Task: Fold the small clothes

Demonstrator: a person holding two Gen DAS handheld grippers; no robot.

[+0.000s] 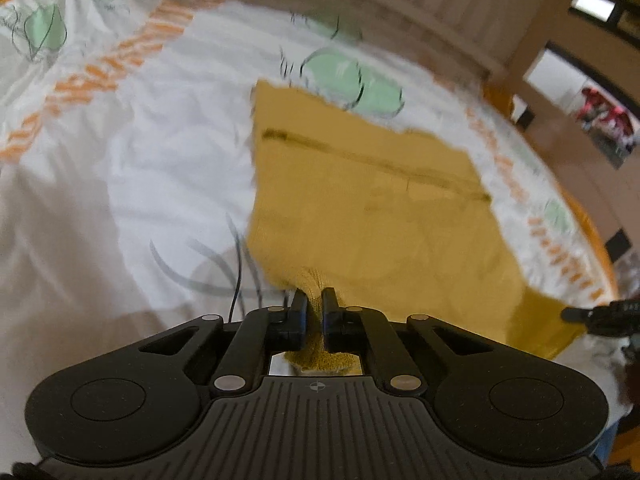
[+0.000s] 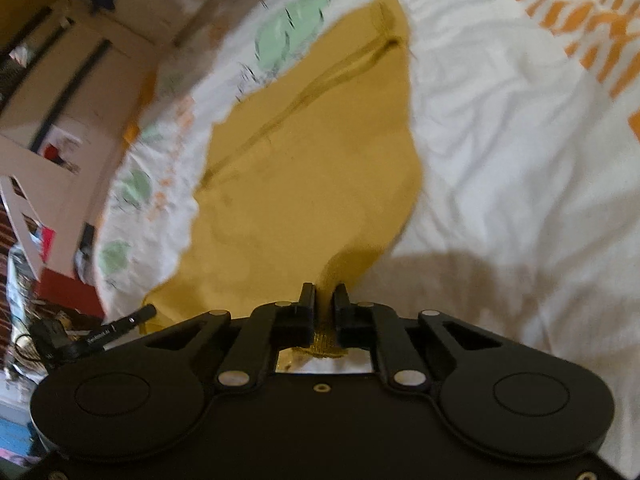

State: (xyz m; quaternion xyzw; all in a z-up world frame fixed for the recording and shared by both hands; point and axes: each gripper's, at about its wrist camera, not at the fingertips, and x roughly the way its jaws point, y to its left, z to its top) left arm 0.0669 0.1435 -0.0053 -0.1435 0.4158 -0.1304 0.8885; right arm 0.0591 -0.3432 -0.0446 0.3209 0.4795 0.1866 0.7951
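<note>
On the bed, a mustard-yellow garment is spread over a white bedsheet printed with orange lettering and pale green shapes outlined in dark strokes. A dark line, seemingly a seam or stripe, is seen running across the far part of the cloth in both views.

Through the left wrist view, the left hand-held gripper is seen with its jaws drawn nearly together, and a bunched near corner of the yellow garment is pinched between them; a fold of the knitted fabric is pushed back behind the fingers toward the camera. From that corner the cloth is drawn up off the sheet, while its farther part lies flat. At the right edge of this view the black tip of the right hand-held gripper is seen at the garment's other near corner.

Through the right wrist view, the right hand-held gripper is likewise seen closed down on a gathered corner of the garment, with a ribbed strip of fabric caught between the pads. The tip of the left hand-held gripper is visible at lower left, beside the cloth's edge. Both views are softened by blur. Furniture and walls are seen dimly beyond the bed.
</note>
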